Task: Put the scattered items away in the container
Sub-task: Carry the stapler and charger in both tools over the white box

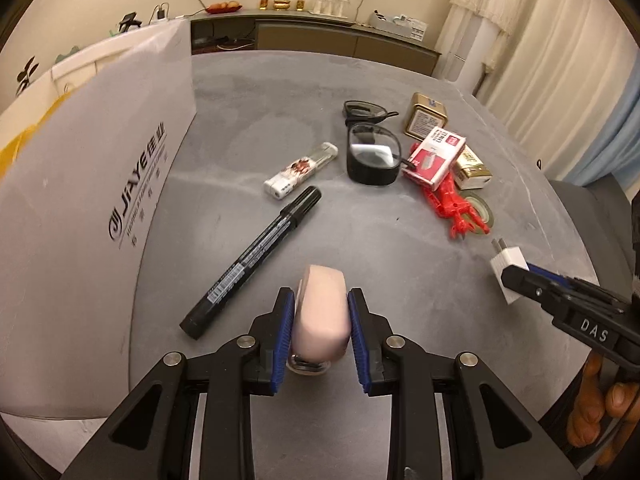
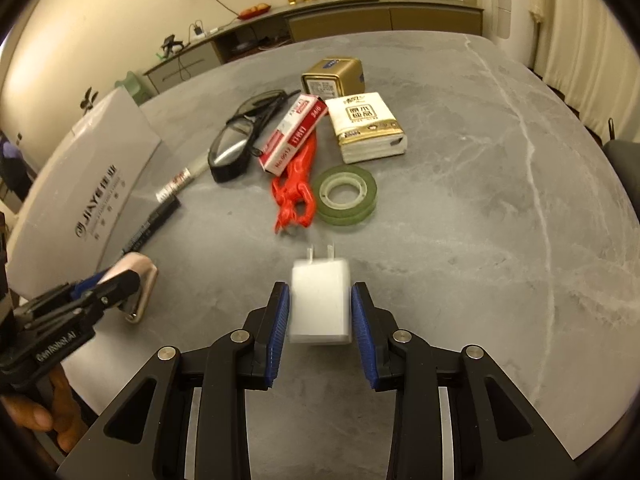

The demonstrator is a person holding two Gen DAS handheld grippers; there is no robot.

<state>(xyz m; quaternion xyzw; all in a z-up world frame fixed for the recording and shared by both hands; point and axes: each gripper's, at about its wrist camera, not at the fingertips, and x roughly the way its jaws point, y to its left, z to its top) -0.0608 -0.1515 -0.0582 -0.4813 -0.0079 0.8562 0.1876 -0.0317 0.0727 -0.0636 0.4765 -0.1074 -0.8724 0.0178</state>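
A pale pink, rounded object (image 1: 320, 312) with a metal ring at its near end is clamped between the blue pads of the left gripper (image 1: 320, 310), just above the grey table (image 1: 400, 240). A white charger plug (image 2: 320, 304), prongs pointing away, is gripped by the right gripper (image 2: 320, 312), whose body reads "DAS".

Beyond the pink object a black marker (image 1: 252, 264) and a lighter (image 1: 300, 170) are seen; farther off lie dark glasses (image 1: 370, 148), a red staple box (image 1: 434, 158), a red plastic toy (image 1: 456, 208), a green tape roll (image 2: 345, 193), a tissue pack (image 2: 366, 128) and a gold tin (image 1: 426, 116). To its left stands the white container (image 1: 92, 200), marked "JIAYE". A sideboard (image 1: 320, 36) and curtains (image 1: 552, 72) are visible behind.
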